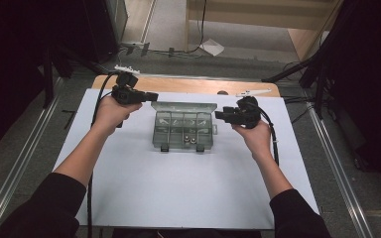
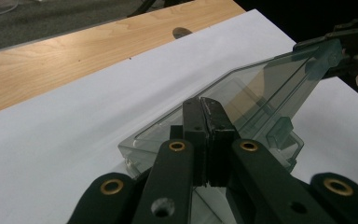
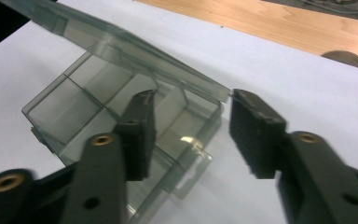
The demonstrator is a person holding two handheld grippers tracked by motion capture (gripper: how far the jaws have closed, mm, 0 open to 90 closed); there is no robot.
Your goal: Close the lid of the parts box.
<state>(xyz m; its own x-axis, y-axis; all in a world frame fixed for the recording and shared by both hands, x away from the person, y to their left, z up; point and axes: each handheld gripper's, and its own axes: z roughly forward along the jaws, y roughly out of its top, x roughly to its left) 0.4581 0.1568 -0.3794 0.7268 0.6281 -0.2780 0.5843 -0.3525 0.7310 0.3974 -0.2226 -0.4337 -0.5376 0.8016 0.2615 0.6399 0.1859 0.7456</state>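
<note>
A clear smoky plastic compartment box (image 1: 183, 133) sits mid-table on the white sheet, with its lid (image 1: 183, 106) tilted up. Small metal parts (image 1: 192, 139) lie in its front cells. My left gripper (image 1: 154, 97) is at the lid's left corner. In the left gripper view, that gripper (image 2: 204, 105) has its jaws pressed together on the corner of the raised lid (image 2: 261, 88). My right gripper (image 1: 218, 115) is at the box's right end. In the right gripper view, my right gripper (image 3: 191, 100) stands open, with the lid's (image 3: 121, 44) corner and the box's (image 3: 74, 102) end wall between the jaws, untouched.
The white sheet (image 1: 178, 188) covers most of the wooden table (image 1: 193, 85), which has a round hole (image 1: 222, 92) near its far edge. Small white pieces (image 1: 126, 69) (image 1: 253, 92) lie at the back. Metal rails and dark drapes flank the table.
</note>
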